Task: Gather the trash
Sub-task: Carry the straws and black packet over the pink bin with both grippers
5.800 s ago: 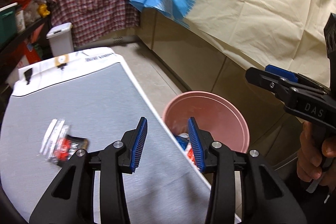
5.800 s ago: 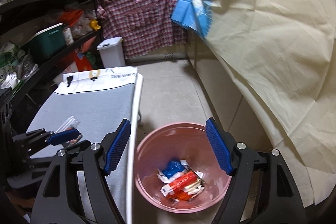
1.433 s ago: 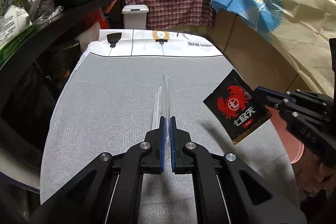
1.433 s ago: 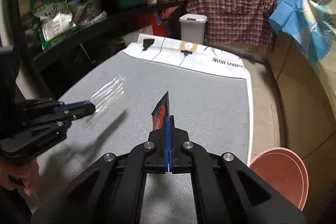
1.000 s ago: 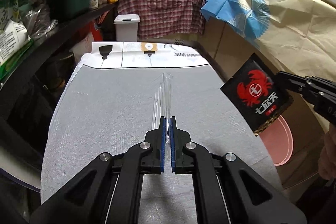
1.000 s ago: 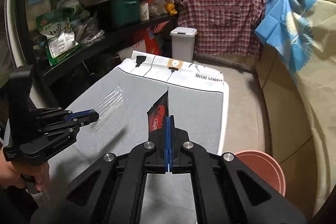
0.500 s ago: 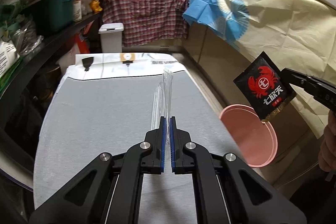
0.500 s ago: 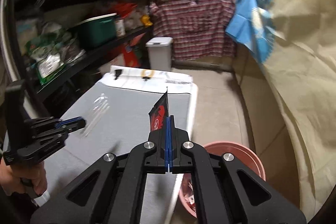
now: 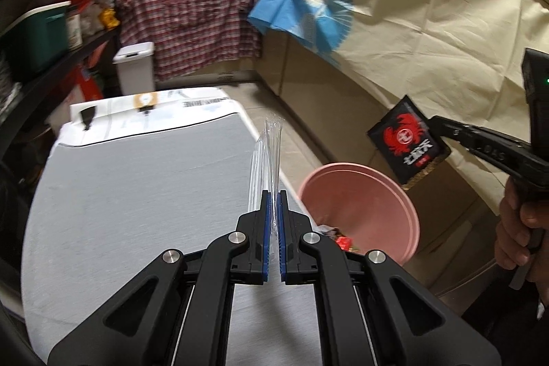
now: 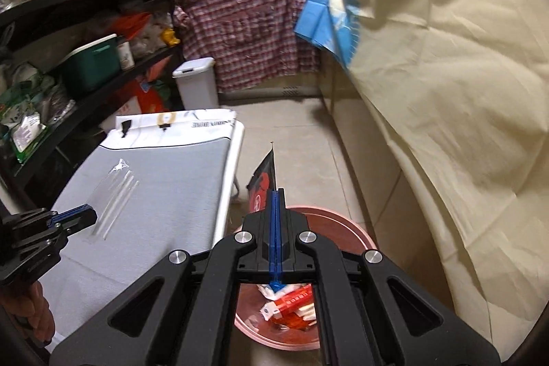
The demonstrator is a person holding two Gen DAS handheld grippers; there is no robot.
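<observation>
My left gripper (image 9: 273, 194) is shut on a clear plastic wrapper (image 9: 266, 156) that stands up from its pads, over the right edge of the grey board (image 9: 137, 180). From the right wrist view that same clear plastic wrapper (image 10: 115, 194) hangs over the board, held by the left gripper (image 10: 91, 216). My right gripper (image 10: 276, 194) is shut on a black packet with a red crab print (image 10: 264, 180), above the pink bucket (image 10: 346, 222). The left wrist view shows the black packet (image 9: 408, 143) held over the pink bucket (image 9: 363, 198), pinched by the right gripper (image 9: 434, 122). Red and white trash (image 10: 291, 304) lies in the bucket.
A grey padded board (image 10: 154, 204) with a white printed end fills the left. Dark shelves (image 10: 85, 33) crowded with containers run along its far side. A white lidded bin (image 10: 197, 84) stands on the floor by a plaid cloth (image 10: 247, 30). Cream sheeting (image 10: 446, 74) drapes the right.
Both grippers have swung right, away from the middle of the board. The black packet now hangs over the pink bucket, and the clear wrapper has reached the board's right edge beside it.
</observation>
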